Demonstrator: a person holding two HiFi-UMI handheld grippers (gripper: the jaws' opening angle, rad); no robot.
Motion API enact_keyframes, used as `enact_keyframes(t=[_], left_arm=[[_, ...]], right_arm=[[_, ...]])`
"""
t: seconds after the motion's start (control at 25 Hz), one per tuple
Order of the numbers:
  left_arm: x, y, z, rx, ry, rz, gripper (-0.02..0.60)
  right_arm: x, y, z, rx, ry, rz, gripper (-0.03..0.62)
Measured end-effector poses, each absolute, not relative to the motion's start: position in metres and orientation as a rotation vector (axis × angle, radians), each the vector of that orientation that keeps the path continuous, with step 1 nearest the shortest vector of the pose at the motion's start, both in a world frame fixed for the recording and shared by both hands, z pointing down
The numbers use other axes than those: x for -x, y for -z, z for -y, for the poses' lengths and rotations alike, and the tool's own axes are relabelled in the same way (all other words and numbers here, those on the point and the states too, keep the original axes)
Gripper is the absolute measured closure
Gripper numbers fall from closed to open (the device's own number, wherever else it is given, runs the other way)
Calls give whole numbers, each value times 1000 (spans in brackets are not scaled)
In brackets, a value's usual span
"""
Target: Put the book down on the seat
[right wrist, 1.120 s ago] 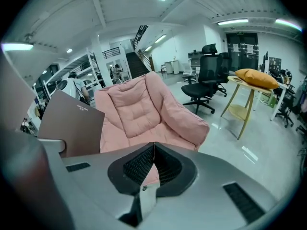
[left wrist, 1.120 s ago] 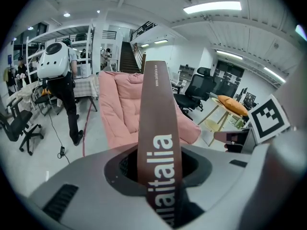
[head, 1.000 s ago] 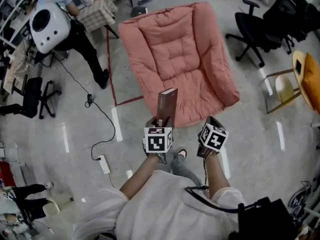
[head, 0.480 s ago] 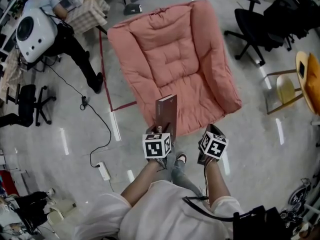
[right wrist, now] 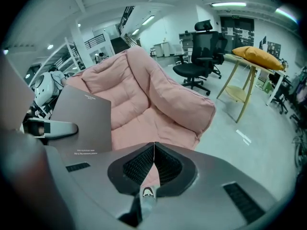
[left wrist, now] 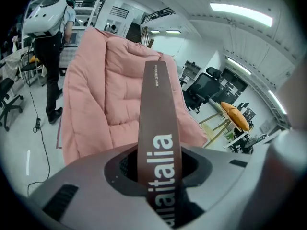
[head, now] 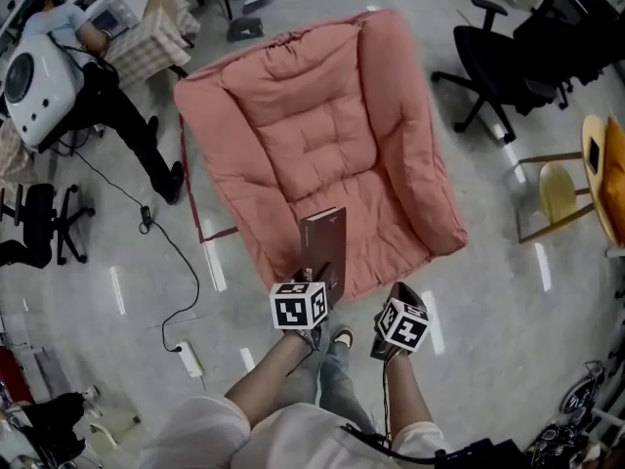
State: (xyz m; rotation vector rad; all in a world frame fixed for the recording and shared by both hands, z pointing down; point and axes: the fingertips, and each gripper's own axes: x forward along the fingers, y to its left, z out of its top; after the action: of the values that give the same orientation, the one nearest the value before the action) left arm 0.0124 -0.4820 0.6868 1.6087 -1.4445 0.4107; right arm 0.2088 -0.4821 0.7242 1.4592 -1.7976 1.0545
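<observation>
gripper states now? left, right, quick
Left gripper: jaws closed on the book, held upright.
Right gripper: jaws closed, nothing between them.

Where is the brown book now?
Head view: the book stands upright in the left gripper, over the front edge of the pink seat, left of the right gripper.

Seat: mid-floor. 
Book: upright in left gripper, over the seat's front edge. 
Right gripper: right of the left one, apart from the book. 
Office chair: behind-right of seat. 
Stool: right. 
Person: behind-left. 
Power strip: on floor, front-left.
</observation>
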Motion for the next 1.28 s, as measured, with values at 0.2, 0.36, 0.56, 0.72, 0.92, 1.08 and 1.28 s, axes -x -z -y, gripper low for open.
enact_keyframes(t=[0.2,0.36,0.56,0.72,0.92,1.08,1.28], left_arm=[[-19,-731,516,-1586,-347,1420,437],[-27,-772,551,-1561,-242,1392,437],[-36,-818,602,-1510,-108,1367,437],[-41,-843,624,-1494,-61,1346,437],[-41,-873,628,-1500,-104,1324,437],[-32,-896,623,-1458,-262,1376,430],[-6,-909,611,-1338,-549,1552,327]], right_arm=[[-215,-761,498,-1462,-1064,1768,565],[-215,-789,504,-1455,-1071,1747,565],[-215,-822,502,-1435,-1077,1705,565],[-213,-840,503,-1427,-1101,1681,564],[-205,-849,509,-1407,-1098,1686,565],[-200,-852,516,-1397,-1100,1691,565],[-192,-851,516,-1382,-1103,1696,565]])
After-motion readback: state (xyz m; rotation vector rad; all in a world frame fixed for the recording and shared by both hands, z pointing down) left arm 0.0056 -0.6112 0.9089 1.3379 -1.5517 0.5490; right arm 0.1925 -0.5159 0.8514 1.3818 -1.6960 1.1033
